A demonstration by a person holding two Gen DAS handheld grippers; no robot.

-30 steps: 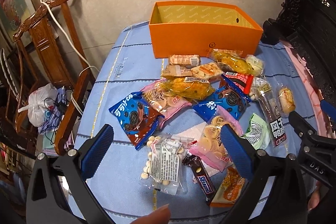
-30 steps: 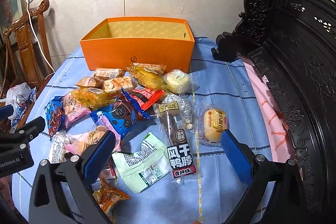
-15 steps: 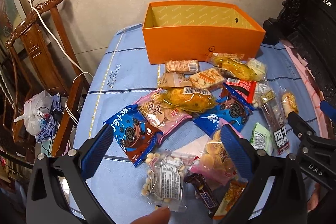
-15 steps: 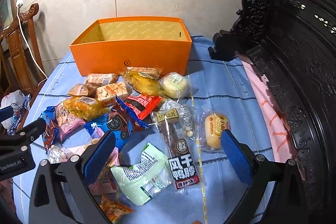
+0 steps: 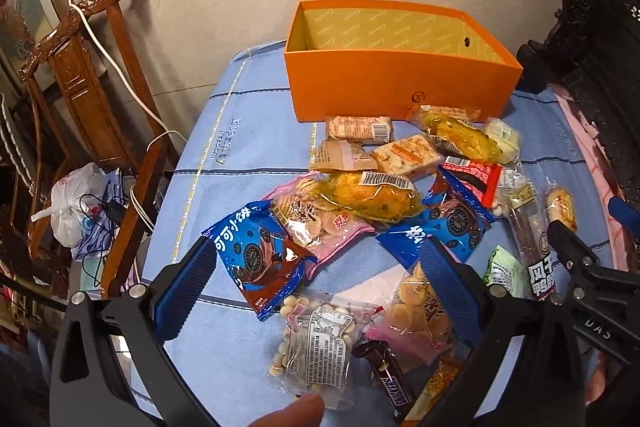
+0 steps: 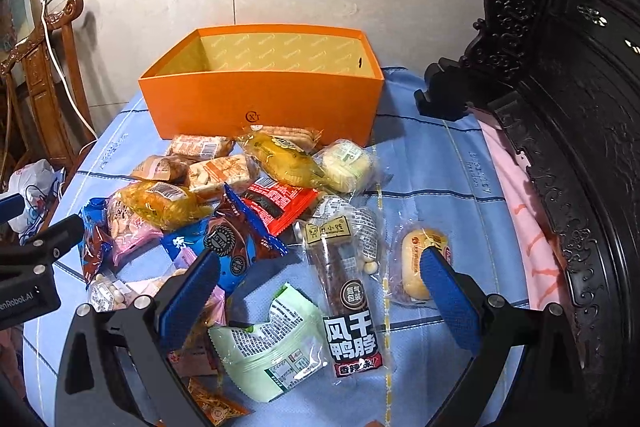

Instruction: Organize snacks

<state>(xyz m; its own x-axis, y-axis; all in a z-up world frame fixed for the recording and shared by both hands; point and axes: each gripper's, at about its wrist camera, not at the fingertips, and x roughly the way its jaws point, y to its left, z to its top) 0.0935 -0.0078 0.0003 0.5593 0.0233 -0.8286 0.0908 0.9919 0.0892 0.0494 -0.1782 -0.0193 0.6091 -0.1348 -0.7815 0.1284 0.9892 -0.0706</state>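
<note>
An empty orange box (image 5: 400, 83) (image 6: 264, 107) stands at the far side of a blue-clothed table (image 5: 240, 155). Several snack packets lie heaped in front of it: a blue cookie bag (image 5: 256, 255), a clear bag of white balls (image 5: 316, 335), a long duck-neck stick (image 6: 344, 287), a green pouch (image 6: 272, 347) and a small bun (image 6: 420, 263). My left gripper (image 5: 316, 287) hovers open above the cookie bag and ball bag. My right gripper (image 6: 316, 295) hangs open over the duck-neck stick and green pouch. Neither holds anything.
A carved wooden chair (image 5: 84, 75) with a white cable stands left of the table, a plastic bag (image 5: 72, 211) on the floor below it. Dark carved furniture (image 6: 568, 131) borders the right side. A fingertip (image 5: 292, 413) shows at the bottom edge.
Both grippers have risen and pulled back slightly, so the box and snacks sit lower and farther in view. Nothing on the table moved; both stay open.
</note>
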